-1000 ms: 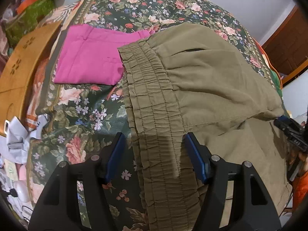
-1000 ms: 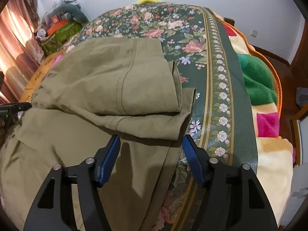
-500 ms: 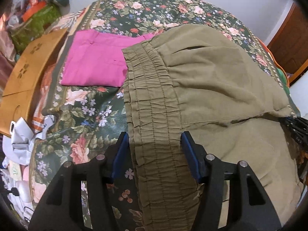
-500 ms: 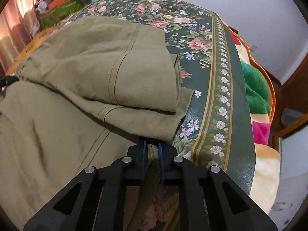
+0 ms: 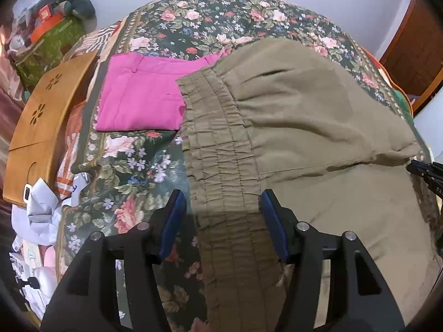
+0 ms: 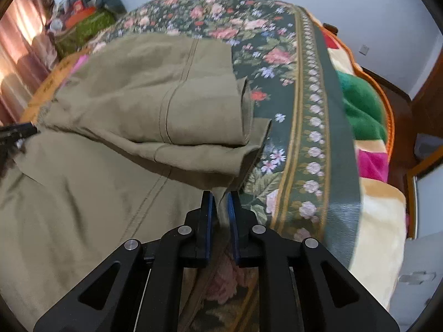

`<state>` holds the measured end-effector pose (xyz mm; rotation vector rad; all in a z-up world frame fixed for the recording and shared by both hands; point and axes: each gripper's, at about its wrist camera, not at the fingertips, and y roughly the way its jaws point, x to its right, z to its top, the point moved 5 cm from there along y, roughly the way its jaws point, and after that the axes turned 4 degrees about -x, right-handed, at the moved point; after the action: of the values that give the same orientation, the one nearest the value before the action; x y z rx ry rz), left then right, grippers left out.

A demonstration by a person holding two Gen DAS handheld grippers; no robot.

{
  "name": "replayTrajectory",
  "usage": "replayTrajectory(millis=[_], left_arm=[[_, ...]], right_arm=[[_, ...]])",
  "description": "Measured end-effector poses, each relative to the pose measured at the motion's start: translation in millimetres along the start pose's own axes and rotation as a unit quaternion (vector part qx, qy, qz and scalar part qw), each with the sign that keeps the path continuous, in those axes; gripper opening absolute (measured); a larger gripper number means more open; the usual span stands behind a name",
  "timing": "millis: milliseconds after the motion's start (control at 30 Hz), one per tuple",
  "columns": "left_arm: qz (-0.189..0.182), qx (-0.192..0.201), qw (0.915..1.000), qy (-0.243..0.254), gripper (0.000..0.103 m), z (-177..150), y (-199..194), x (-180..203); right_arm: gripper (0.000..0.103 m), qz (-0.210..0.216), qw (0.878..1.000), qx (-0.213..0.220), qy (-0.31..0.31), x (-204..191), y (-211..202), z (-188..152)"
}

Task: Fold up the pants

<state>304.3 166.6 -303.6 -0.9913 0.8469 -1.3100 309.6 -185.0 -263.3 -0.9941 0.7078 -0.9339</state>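
Olive pants [image 5: 304,116] lie on the bed, one part folded over the rest. My left gripper [image 5: 220,202] straddles the elastic waistband [image 5: 221,144]. Its left blue pad stands clear of the cloth and its right pad is at the band's edge, so it is open. In the right wrist view the pants [image 6: 124,96] show a folded leg end with seams. My right gripper [image 6: 220,196] has its jaws almost together and just opening, with the lower layer's edge pinched between the pads. Each gripper's black tip shows at the edge of the other's view.
A folded pink garment [image 5: 141,99] lies beyond the waistband on the floral bed cover [image 5: 210,19]. A wooden lap desk [image 5: 36,116] and loose papers [image 5: 41,207] sit to the left. A multicoloured blanket [image 6: 365,110] hangs off the right bed edge.
My right gripper went from wide open to shut on the edge of the olive pants. The left gripper narrowed a little around the waistband and tilted slightly.
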Motion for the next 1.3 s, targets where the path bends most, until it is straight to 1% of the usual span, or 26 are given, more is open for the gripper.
replayTrajectory(millis=[100,167,200,233,267,300,367,467,600,667,700,733,767,800,833,867,933,1033,1100,1133,1167,1233,1300], left_arm=[[0.001,0.011,0.9999,-0.002,0.059,5,-12,-6],[0.002,0.016,0.9999,-0.006,0.062,10,-16,-11],[0.002,0.018,0.9998,-0.009,0.064,14,-18,-14],[0.002,0.018,0.9998,-0.011,0.065,16,-18,-16],[0.003,0.017,0.9997,-0.015,0.065,20,-17,-20],[0.002,0.015,0.9997,-0.019,0.066,24,-15,-21],[-0.008,0.006,0.9996,-0.025,0.066,27,-10,-23],[-0.021,-0.016,0.9992,-0.03,0.067,31,5,-21],[-0.047,-0.046,0.9976,-0.022,0.067,33,26,-9],[-0.05,-0.051,0.9973,-0.018,0.069,35,32,-4],[-0.048,-0.051,0.9975,-0.015,0.071,36,33,-1],[-0.047,-0.051,0.9976,-0.011,0.072,36,34,1],[-0.046,-0.05,0.9976,-0.008,0.072,37,35,3],[-0.043,-0.05,0.9978,-0.004,0.072,38,35,6],[-0.042,-0.048,0.998,0.001,0.072,38,35,8],[-0.046,-0.047,0.9978,0.006,0.072,39,35,11],[-0.033,-0.044,0.9983,0.019,0.072,40,34,17],[-0.003,-0.027,0.9982,0.053,0.072,41,29,26],[0.007,-0.021,0.9976,0.065,0.071,40,27,30],[0.011,-0.017,0.9975,0.068,0.067,41,26,31],[0.014,-0.015,0.9974,0.069,0.065,41,25,31],[0.03,-0.014,0.997,0.07,0.057,45,25,31],[0.04,-0.014,0.997,0.065,0.053,50,27,29]], right_arm=[[0.013,0.027,0.999,0.027,0.014,2,-19,6],[0.019,0.035,0.998,0.047,0.014,0,-29,14],[0.025,0.037,0.998,0.054,0.014,0,-31,17],[0.035,0.039,0.997,0.068,0.013,0,-35,25],[0.04,0.039,0.996,0.076,0.013,0,-36,29],[0.048,0.035,0.996,0.086,0.012,1,-36,37],[0.049,0.033,0.995,0.088,0.011,0,-31,43],[0.049,0.037,0.997,0.066,0.017,4,-7,52],[0.049,0.061,0.997,0.05,0.024,6,14,52],[0.049,0.076,0.996,0.045,0.028,6,22,53],[0.047,0.084,0.995,0.042,0.031,7,26,53],[0.039,0.092,0.994,0.041,0.034,7,29,53],[0.037,0.097,0.994,0.038,0.034,6,30,52],[0.03,0.092,0.995,0.034,0.033,6,32,53],[0.017,0.088,0.995,0.033,0.029,5,32,52],[0.011,0.084,0.996,0.033,0.022,4,31,53],[0.008,0.09,0.995,0.037,0.011,3,25,53],[0.006,0.103,0.993,0.063,0.003,0,6,59],[0.006,0.104,0.991,0.08,0.002,-1,-7,63],[0.005,0.105,0.991,0.088,-0.001,-2,-13,64],[0.005,0.101,0.99,0.099,-0.004,-3,-19,67],[0.005,0.081,0.99,0.117,-0.012,-2,-28,73],[0.005,0.069,0.99,0.124,-0.013,2,-29,80]])
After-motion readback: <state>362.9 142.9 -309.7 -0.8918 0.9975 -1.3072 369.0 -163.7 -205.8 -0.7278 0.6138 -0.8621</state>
